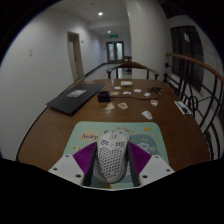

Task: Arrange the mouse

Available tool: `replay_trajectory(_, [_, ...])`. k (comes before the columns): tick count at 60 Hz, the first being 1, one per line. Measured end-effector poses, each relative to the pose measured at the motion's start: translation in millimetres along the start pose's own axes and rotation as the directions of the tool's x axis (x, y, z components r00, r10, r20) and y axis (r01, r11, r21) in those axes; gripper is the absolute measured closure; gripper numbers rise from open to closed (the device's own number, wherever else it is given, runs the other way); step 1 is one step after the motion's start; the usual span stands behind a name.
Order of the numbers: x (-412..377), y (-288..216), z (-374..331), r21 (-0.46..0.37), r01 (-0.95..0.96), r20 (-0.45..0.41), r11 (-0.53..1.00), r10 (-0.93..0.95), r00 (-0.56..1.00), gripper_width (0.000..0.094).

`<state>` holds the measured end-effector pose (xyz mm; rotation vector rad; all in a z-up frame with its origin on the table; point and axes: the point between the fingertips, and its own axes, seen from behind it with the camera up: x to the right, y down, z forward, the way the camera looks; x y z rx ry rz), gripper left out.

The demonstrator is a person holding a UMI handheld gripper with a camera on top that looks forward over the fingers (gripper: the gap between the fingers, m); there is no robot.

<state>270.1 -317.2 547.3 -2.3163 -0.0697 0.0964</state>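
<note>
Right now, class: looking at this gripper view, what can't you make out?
- Mouse: its near end sits between the tool fingers; whether the pads press on it is unclear.
- Mouse mat: printed text too small to read.
- Small items further up the table: too small to identify.
- Dark flat object: too dim to identify.

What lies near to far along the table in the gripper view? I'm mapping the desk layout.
Fingers with the white mouse between them, on the mouse mat → small white item → scattered cards → far chairs.
</note>
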Motion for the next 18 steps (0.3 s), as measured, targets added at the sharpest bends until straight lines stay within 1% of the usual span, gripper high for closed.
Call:
replay_trajectory(2, [-2.9, -3.6, 0.2, -0.018, 0.005, 0.013, 1.000, -0.005, 1.000, 0.0301])
replay_trajectory(3, [-4.9, -10.6, -4.4, -0.027, 0.006, 0.018, 1.000, -0.005, 1.000, 0.0224])
replay_trajectory(6, [-9.9, -35.8, -20.2, -0.030, 0.001, 0.025, 1.000, 0.000, 1.000, 0.0061])
replay_trajectory(12, [-16.4, -97.3, -63.6, 0.018, 0.017, 0.045, 1.000, -0.018, 0.999, 0.0089])
replay_trajectory(14, [-20.6, -115.6, -79.7, 0.023, 0.015, 0.053, 1.000, -0.016, 0.998, 0.0086])
replay_trajectory(15, [-19.2, -115.0, -81.2, 0.025, 0.010, 0.057, 1.000, -0.012, 0.998, 0.0088])
replay_trajectory(18, [-22.0, -143.0, -103.1, 0.041, 0.006, 0.071, 0.999, -0.009, 0.997, 0.0081])
